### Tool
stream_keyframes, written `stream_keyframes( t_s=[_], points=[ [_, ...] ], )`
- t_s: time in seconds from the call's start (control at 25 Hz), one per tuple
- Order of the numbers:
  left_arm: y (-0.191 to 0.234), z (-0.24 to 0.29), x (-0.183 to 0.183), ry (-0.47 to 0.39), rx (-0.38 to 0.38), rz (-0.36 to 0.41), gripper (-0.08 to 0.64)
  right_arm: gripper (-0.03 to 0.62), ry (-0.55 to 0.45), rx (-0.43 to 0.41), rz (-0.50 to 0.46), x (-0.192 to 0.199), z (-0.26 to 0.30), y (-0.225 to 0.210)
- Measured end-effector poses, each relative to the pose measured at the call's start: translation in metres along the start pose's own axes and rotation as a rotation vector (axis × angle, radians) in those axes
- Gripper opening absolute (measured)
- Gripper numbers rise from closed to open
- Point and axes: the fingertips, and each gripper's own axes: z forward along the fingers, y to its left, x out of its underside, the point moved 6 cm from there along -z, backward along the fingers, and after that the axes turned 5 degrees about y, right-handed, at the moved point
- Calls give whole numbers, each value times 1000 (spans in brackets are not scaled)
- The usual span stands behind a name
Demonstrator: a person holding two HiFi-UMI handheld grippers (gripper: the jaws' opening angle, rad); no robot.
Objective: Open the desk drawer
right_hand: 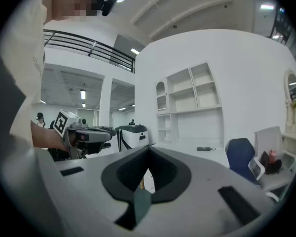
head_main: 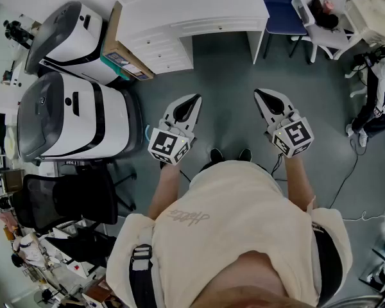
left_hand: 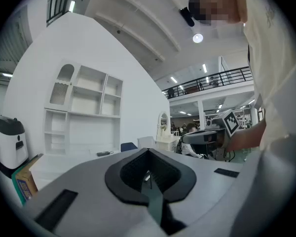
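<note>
The white table stands well apart from the person, its drawers at the left end, beside a box. The left gripper and right gripper have fingers pressed together, holding nothing. Shut fingers may just bump a drawer and slip off. The handles are too small to see.

Table: white, with white drawer fronts. Left tool and right tool: light grey shells with black inner lining. Each carries a cube patterned with black-and-white square markers. Floor: dull grey-green. Chair: dark blue. Two machines: white with black bands and grey lids. Cardboard box: brown with a teal edge. Person's shirt: cream.
</note>
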Motion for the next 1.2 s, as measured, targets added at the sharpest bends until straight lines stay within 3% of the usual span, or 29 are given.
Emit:
stream_keyframes(
  t_s=[0.72,1.2],
  points=[
    [47,-15,12,-5,60,-10,2,-2,7,82,20,5,36,28],
    [81,-27,46,-2,25,-95,2,-2,90,77,23,24,56,44]
  ],
)
